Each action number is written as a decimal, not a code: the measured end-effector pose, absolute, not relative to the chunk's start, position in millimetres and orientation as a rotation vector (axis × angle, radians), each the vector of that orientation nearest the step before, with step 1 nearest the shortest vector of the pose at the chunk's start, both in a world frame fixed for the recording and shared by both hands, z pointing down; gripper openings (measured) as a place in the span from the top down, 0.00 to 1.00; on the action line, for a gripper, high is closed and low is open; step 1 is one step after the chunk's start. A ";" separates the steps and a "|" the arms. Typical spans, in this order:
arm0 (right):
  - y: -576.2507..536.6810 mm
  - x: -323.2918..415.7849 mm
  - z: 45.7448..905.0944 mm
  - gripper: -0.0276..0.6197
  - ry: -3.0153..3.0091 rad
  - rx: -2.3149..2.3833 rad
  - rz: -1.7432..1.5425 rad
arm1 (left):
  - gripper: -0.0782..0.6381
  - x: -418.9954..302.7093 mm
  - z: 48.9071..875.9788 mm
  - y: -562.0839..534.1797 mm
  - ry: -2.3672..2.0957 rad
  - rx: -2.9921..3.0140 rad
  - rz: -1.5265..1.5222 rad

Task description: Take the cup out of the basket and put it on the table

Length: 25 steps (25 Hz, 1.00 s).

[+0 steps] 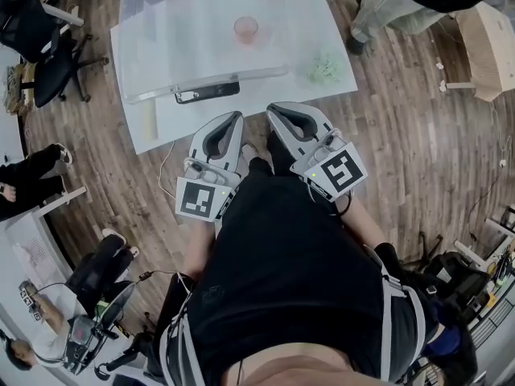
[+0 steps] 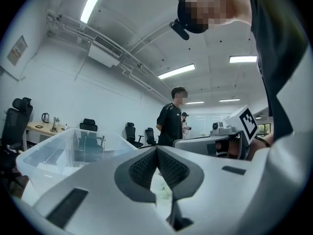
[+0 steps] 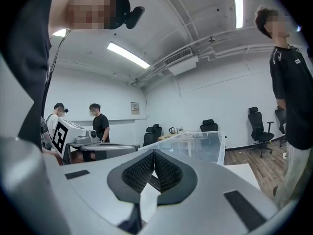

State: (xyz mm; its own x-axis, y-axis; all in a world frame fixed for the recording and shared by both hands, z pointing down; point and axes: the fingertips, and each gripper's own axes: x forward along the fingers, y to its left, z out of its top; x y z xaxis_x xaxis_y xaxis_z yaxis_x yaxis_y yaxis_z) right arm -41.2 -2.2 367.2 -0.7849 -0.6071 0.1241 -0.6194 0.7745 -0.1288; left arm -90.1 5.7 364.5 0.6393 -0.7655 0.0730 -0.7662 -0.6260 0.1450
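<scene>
A pink cup [image 1: 246,29] stands inside the clear plastic basket [image 1: 209,83] on the white table [image 1: 161,127]. Both grippers hang side by side in front of the person's body, short of the table's near edge and well away from the cup. My left gripper [image 1: 233,119] is shut with nothing between its pads. My right gripper [image 1: 278,111] is also shut and empty. In the left gripper view the jaws [image 2: 157,151] meet at the tips, with the basket [image 2: 63,151] to the left. In the right gripper view the shut jaws [image 3: 153,153] point toward the basket [image 3: 200,146]. The cup does not show in either gripper view.
A crumpled green thing [image 1: 325,65] lies on the table's right part, and a black object [image 1: 208,93] lies by the basket's near rim. Office chairs [image 1: 40,47] stand at the left. A person [image 1: 386,6] stands beyond the table's right corner; others sit at the left.
</scene>
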 end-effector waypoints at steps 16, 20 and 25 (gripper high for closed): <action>-108.7 -14.8 354.6 0.93 -2.989 0.861 0.189 | 0.87 -61.1 351.7 -94.1 -1.424 2.663 0.044; -131.5 -2.7 354.3 0.93 -3.028 0.823 0.219 | 0.87 -50.9 347.9 -116.4 -1.461 2.624 0.001; -149.7 5.9 361.6 0.93 -3.045 0.755 0.251 | 0.87 -43.1 351.8 -131.6 -1.517 2.582 0.027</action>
State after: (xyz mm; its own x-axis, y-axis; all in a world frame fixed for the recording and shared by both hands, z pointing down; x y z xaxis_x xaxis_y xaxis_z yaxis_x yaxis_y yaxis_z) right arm 5.9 -149.7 361.6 -0.8848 -0.4649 0.0329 -0.4640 0.8721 -0.1555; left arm -43.1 -131.6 351.8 0.4896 -0.8673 0.0896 -0.8700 -0.4790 0.1170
